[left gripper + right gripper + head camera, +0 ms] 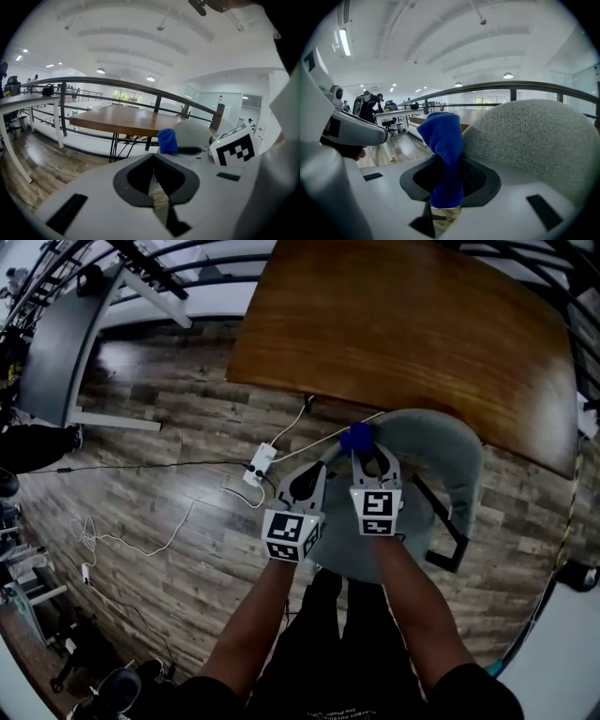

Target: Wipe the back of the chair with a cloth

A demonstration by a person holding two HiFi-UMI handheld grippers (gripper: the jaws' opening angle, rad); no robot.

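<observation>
Beside chair back: right gripper clamped on blue cloth; left gripper jaws together, empty. Risk: narrow pinch, so wiping drag may pull cloth free.

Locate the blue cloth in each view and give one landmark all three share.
Head view: blue cloth just above centre, at the tip of the right gripper, by the rim of the grey chair back.
Left gripper view: right of centre, in front of the chair back.
Right gripper view: centre, clamped between that gripper's jaws.
Shared landmark: the grey chair back, right of the cloth in every view.
</observation>
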